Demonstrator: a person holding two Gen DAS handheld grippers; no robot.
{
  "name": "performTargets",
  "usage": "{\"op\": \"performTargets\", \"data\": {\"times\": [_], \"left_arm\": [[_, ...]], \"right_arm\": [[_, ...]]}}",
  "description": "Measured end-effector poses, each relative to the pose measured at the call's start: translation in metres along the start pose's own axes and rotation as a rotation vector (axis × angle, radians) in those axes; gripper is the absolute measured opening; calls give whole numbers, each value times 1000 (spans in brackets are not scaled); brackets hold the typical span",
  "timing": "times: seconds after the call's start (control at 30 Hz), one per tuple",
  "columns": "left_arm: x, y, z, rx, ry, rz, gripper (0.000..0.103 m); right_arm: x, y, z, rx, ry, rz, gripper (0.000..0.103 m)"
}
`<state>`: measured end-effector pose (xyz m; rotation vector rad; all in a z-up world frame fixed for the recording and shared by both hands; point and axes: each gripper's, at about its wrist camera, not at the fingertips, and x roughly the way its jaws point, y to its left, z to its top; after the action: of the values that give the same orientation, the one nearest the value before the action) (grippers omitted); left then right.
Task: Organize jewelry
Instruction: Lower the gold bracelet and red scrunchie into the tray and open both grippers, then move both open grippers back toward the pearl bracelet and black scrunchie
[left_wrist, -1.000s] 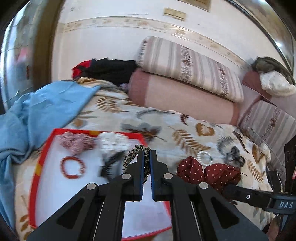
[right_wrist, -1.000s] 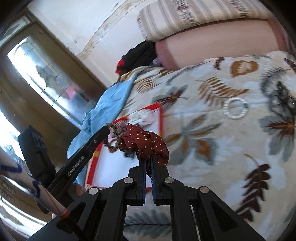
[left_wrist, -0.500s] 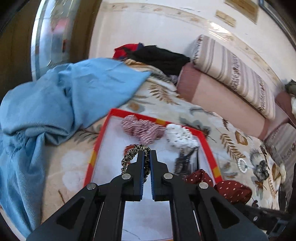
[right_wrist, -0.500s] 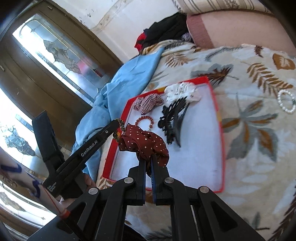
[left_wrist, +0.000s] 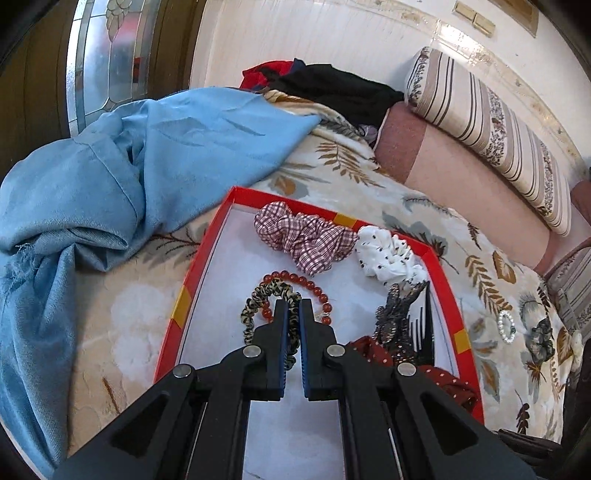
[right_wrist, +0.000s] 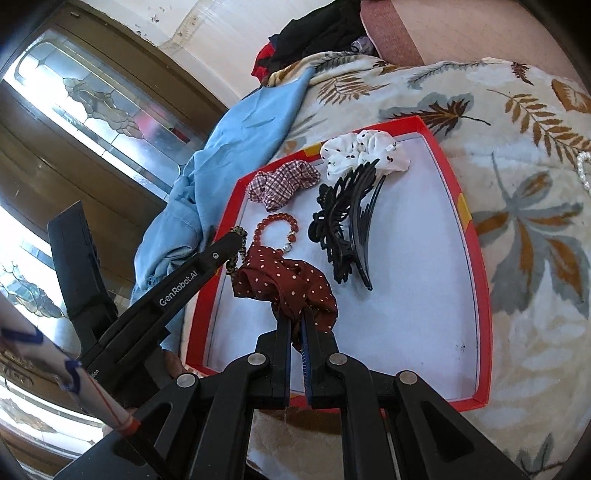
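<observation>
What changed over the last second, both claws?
Both claws came in over the red-rimmed white tray and lower. Left claw still clamps the leopard-print scrunchie; right claw still clamps the maroon polka-dot scrunchie. Nothing released. Checked scrunchie, white scrunchie, red bead bracelet and black claw clip lie unmoved in the tray.

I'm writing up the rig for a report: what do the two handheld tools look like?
Both match: the left tool and right tool are matte black plastic, each with two flat fingers lined in blue ribbed pads, silver pivot pins and triangular cut-outs in the linkage arms. The left tool's side carries white "GenRobot.AI" lettering. No cables show.
</observation>
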<state>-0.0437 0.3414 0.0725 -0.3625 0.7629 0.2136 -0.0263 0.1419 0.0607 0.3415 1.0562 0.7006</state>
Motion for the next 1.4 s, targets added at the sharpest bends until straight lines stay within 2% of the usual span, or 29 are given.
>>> {"op": "performTargets", "data": {"times": [0.3,0.37,0.43,0.53,0.73,1.2,1.4], "left_arm": [[1,-2,-1,3,1,2,6],[0,-3,0,1,-7,1,6],[0,-3,0,0,-7,-1,6],[-1,-4,0,1,-8,-4,7],[-8,-5,2,-3,-42,-11,15],[-22,-16,4,13,-109,-33,19],[-28,-31,3,48,-139,-53,25]], "right_arm": [[2,-13,3,14,-14,-61,10],[0,-15,3,15,-19,-71,16],[-2,-17,3,17,-19,-69,20],[-4,-18,2,17,-26,-65,20],[-10,-13,1,-6,-29,-52,27],[-42,-20,0,21,-65,-8,31],[-65,-33,-1,43,-97,-13,32]]}}
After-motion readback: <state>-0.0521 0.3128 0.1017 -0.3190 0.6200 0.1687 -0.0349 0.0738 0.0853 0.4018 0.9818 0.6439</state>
